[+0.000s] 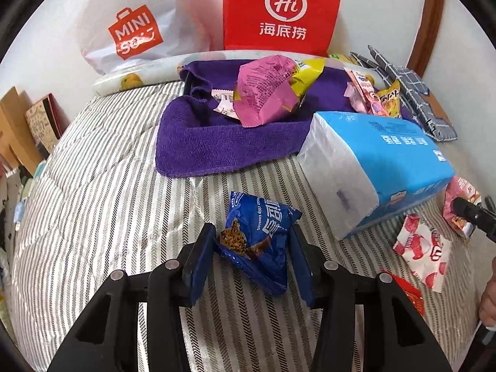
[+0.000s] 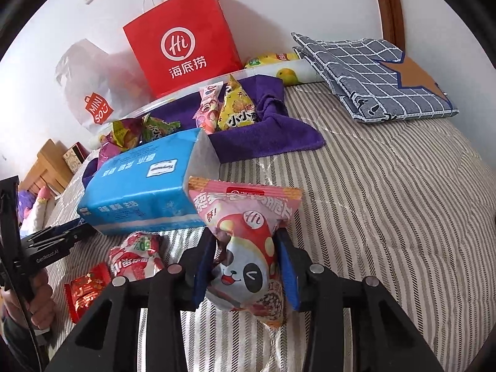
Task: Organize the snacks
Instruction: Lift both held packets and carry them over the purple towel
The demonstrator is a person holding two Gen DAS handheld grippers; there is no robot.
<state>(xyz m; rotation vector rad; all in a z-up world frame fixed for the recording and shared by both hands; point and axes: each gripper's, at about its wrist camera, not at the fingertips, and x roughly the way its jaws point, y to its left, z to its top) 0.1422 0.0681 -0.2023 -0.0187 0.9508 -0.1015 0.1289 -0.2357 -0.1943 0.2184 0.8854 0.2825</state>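
- We held the left gripper closed on a blue chocolate chip cookie packet, its blue pads pinching the crumpled foil just above the striped bed cover.
- We held the right gripper closed on a pink panda snack bag, gripped across its puffed middle, with the top seam standing tall above the jaws.
- The gathered pile sat on the purple towel, near the red Haidilao paper bag: a pink wrapper, a yellow packet and small candies.
- We judged the blue tissue pack the main hazard, lying between both grippers and the towel; a low carry could have knocked it into the pile.
- We judged both grips soft: air-filled bags can squirm out of flat pads or burst if squeezed harder.
- A strawberry-print packet and a red sachet lay loose beside the tissue pack, where a sweeping gripper could have scattered them.
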